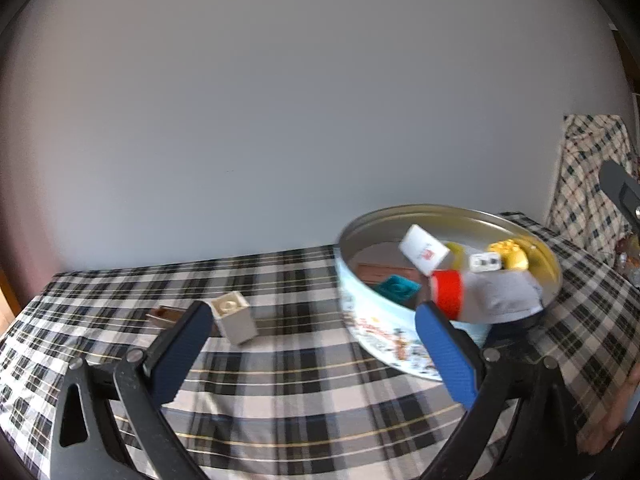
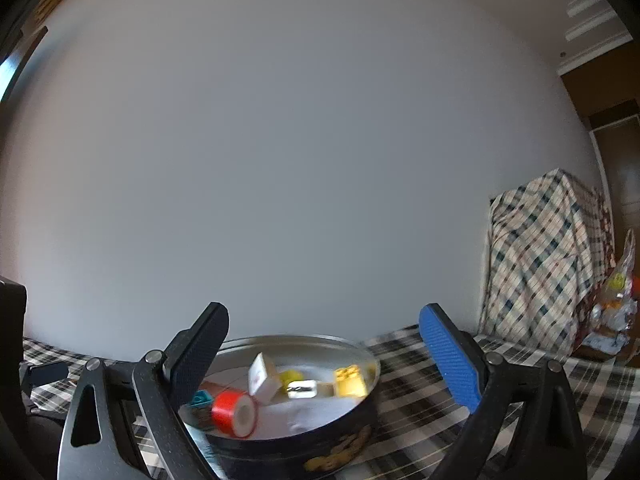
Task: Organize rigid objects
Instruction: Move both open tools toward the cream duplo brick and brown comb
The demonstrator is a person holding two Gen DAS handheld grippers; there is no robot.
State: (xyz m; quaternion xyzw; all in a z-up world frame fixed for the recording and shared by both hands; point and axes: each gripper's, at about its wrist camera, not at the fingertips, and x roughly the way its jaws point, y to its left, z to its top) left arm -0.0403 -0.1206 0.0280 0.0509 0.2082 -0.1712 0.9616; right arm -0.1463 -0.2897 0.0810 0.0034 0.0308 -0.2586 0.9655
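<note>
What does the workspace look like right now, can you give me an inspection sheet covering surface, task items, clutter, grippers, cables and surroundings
Surface: table under a plaid tablecloth, lying flat.
Job's things: round tin holds a red roll, white box, yellow brick, teal brick and a small silver piece. A white block stands on the cloth outside the tin, a brown piece right beside it.
Clutter: nothing seen on the table besides these.
Grippers: left gripper open and empty, facing the white block; right gripper open and empty, over the tin.
Cables: nothing seen.
Surroundings: plain wall; plaid-draped furniture at right, with packaged items beside it.
</note>
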